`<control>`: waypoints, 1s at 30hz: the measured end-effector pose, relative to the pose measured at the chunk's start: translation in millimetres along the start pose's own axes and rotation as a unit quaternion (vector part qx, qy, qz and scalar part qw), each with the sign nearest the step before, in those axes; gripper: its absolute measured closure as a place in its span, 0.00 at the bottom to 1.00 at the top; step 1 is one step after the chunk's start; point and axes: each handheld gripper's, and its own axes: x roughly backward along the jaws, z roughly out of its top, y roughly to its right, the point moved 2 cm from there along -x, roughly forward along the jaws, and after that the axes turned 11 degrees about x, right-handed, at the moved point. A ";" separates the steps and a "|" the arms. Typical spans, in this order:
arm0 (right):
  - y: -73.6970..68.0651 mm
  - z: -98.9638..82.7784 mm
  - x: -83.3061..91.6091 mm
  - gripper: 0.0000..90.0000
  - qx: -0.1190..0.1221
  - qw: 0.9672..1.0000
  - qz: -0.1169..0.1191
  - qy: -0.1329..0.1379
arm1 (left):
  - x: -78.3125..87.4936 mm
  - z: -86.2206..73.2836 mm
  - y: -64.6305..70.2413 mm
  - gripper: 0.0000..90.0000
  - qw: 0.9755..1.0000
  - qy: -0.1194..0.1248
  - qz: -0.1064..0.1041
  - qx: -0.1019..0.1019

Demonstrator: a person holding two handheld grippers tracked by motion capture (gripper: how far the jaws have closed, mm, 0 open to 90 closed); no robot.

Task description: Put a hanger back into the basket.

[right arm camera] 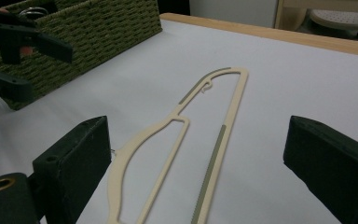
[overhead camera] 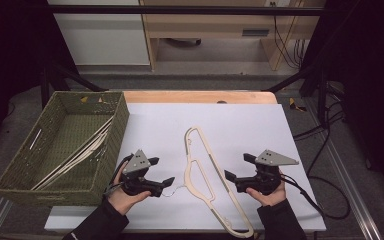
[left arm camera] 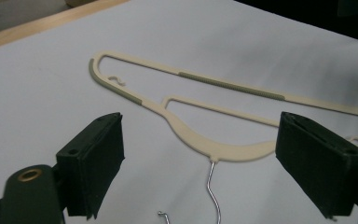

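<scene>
Cream hanger (overhead camera: 200, 175) lies flat on white tabletop (overhead camera: 240, 125), roughly mid-sheet, long axis running near-to-far, wire hook (overhead camera: 172, 192) sticking out toward the left side. Green grip strips along its bars, seen in both gripper views. Nothing touching it.

Left hand-held gripper (overhead camera: 164, 172) sits just left of hanger, low over tabletop, pointed at hook. Jaws wide apart, nothing clamped; in left gripper view the hook (left arm camera: 213, 186) sits between them w/o pad contact.

Right hand-held gripper (overhead camera: 239, 167) just right of hanger, aimed at its body. Jaws wide apart too, no grip; right gripper view looks along hanger (right arm camera: 177, 135) lying between and beyond them.

Green woven basket (overhead camera: 15, 175) at left edge of tabletop, near left hand-held gripper; more cream hangers (overhead camera: 75, 155) stacked inside, leaning on its right wall.
</scene>
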 end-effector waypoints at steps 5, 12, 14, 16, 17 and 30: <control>-3.0 -1.8 -4.7 0.09 0.006 1.000 0.005 -0.006 | -10.4 -5.7 0.9 0.24 1.000 -0.022 -0.002 -0.006; -5.2 -3.0 -6.9 0.09 0.008 1.000 0.010 -0.009 | -24.4 -12.3 2.8 0.33 0.998 -0.053 -0.002 -0.017; -6.2 -2.8 -7.4 0.09 0.004 1.000 0.008 -0.010 | -28.6 -14.6 3.0 0.37 0.998 -0.061 -0.003 -0.020; -6.5 -2.7 -7.5 0.09 0.005 1.000 0.009 -0.009 | -33.1 -17.0 3.2 0.39 0.997 -0.070 -0.006 -0.018; -6.7 -2.8 -7.6 0.09 0.006 1.000 0.009 -0.010 | -37.8 -19.4 3.1 0.42 0.997 -0.078 -0.007 -0.018; -7.5 -4.3 -10.6 0.09 0.007 1.000 0.018 -0.010 | -60.9 -31.9 3.0 0.60 0.991 -0.127 -0.002 -0.030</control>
